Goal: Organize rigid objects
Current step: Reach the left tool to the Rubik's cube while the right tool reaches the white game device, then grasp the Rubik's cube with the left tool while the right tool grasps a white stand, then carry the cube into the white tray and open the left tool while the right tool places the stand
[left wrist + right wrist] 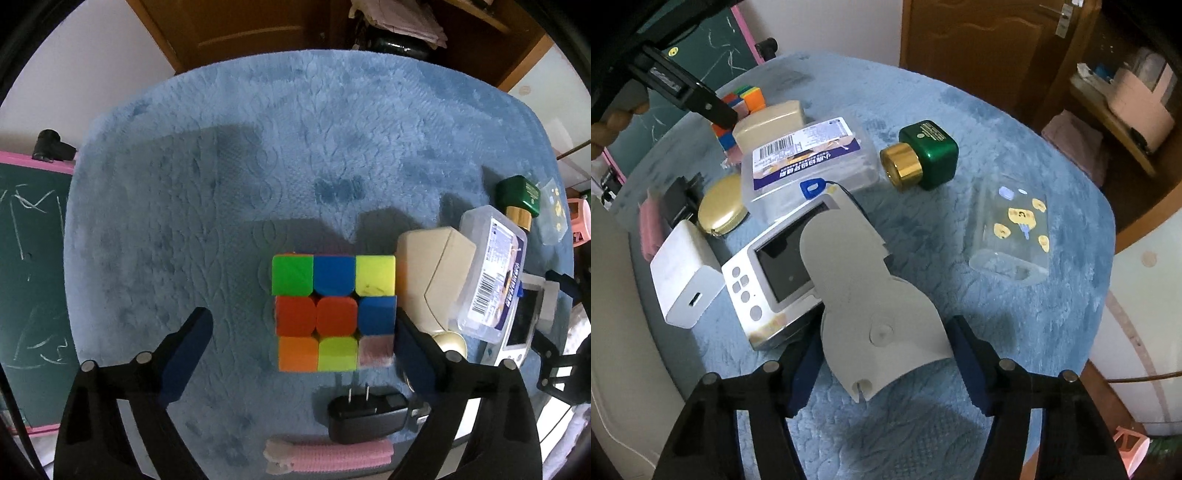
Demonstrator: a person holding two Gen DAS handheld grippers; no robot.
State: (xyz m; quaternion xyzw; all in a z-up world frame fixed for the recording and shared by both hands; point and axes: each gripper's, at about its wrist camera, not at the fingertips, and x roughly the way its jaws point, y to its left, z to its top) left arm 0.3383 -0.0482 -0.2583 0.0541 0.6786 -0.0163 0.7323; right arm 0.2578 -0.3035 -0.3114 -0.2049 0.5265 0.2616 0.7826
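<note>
Left wrist view
Left gripper: The jaws are spread wide and pointed down at the counter, which is covered with a fuzzy blue cloth.
Colour cube: It is seen sitting on the cloth between the two jaws. The right-hand jaw is just beside or touching it, which one cannot be told. The other jaw is well apart, so the cube is not squeezed yet.
Beige box: It is pressed right up against the cube's side.
Black plug: It is left lying near the counter's edge, next to a pink strip.

Right wrist view
Right gripper: The jaws are half open, with a grey plastic piece between them. Whether it is pinched cannot be told.
White device: It lies partly under the grey piece.
Other things: a white charger, a gold case, a clear labelled box, a green bottle on its side and a clear phone case are scattered about.

Task so far
Done: No tidy row or pile is seen.
Left: Nearly all of it, as judged. The things are bunched on one side and much of the cloth is bare.
</note>
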